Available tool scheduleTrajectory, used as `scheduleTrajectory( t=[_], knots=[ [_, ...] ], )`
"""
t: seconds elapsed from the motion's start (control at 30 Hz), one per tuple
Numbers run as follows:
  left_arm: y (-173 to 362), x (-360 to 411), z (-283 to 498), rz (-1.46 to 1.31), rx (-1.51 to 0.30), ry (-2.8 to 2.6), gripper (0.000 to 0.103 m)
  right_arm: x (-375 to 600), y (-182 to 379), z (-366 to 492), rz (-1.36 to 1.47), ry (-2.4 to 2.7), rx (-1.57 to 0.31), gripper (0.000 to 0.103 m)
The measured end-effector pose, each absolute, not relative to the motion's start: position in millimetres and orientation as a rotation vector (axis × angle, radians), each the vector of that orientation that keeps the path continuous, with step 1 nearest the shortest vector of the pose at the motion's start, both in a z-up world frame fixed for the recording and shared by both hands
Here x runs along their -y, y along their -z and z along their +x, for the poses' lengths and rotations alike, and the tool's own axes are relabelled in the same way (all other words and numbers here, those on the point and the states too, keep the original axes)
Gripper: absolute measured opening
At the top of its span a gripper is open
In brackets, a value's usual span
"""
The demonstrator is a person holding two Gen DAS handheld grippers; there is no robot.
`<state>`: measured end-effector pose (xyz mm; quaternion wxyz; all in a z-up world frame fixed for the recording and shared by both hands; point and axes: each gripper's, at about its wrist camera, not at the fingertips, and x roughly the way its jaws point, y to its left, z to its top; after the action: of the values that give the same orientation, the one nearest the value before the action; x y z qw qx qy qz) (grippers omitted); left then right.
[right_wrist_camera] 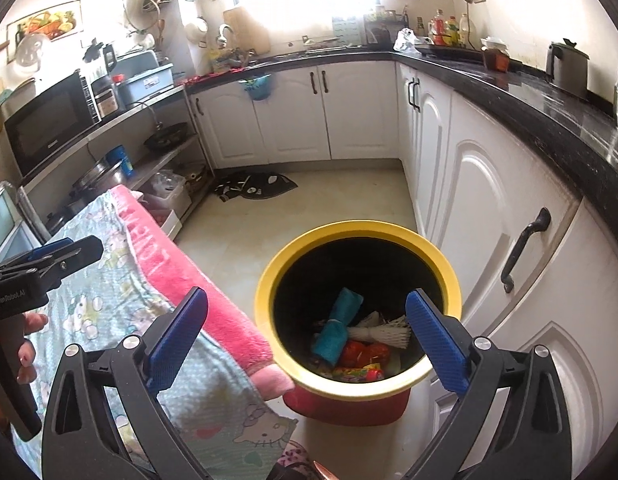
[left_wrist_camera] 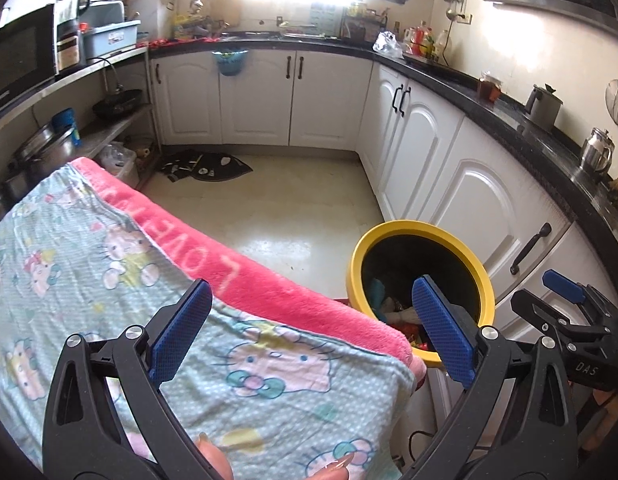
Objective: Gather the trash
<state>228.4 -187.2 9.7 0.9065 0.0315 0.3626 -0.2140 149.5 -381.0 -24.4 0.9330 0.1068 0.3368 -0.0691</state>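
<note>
A bin with a yellow rim (right_wrist_camera: 269, 280) and a red body stands on the floor beside a table draped in a pale-blue cartoon blanket (left_wrist_camera: 89, 248) with a pink border. Inside the bin lie a teal roll (right_wrist_camera: 337, 328), a white foam net (right_wrist_camera: 383, 334) and red wrappers (right_wrist_camera: 365, 354). My right gripper (right_wrist_camera: 307, 293) hangs above the bin's mouth, open, nothing between its pads. Over the blanket's corner, my left gripper (left_wrist_camera: 312, 282) is open and empty. In the left wrist view the bin (left_wrist_camera: 389, 226) lies right of the blanket, with the right gripper (left_wrist_camera: 545, 292) at the edge.
White cabinets (right_wrist_camera: 489, 208) under a black countertop (right_wrist_camera: 549, 112) run along the right and back. A dark cloth (right_wrist_camera: 253, 188) lies on the floor. Left is a shelf with pots (left_wrist_camera: 41, 152) and a microwave (right_wrist_camera: 49, 128). A hand (right_wrist_camera: 27, 344) holds the left gripper's handle.
</note>
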Motion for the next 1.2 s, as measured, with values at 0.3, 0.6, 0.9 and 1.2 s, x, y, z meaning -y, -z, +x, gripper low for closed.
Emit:
scheduleTrajectory(
  t=[0.3, 0.6, 0.9, 1.2],
  knots=[
    [-17.8, 159.1, 211.7, 0.058, -0.707, 0.41, 0.092, 356.3, 16.0, 141.6, 0.183, 0.108, -0.675, 0.097],
    [-12.0, 127.5, 193.2, 0.027, -0.701, 0.354, 0.092, 336.3, 13.8, 130.7, 0.166, 0.082, -0.661, 0.097],
    [-3.0, 109.6, 174.2, 0.028, -0.697, 0.334, 0.092, 315.1, 11.3, 112.4, 0.145, 0.061, -0.624, 0.097],
    [9.3, 105.8, 150.8, 0.042, -0.69, 0.341, 0.092, 305.1, 14.1, 93.0, 0.127, 0.086, -0.588, 0.097]
  ],
)
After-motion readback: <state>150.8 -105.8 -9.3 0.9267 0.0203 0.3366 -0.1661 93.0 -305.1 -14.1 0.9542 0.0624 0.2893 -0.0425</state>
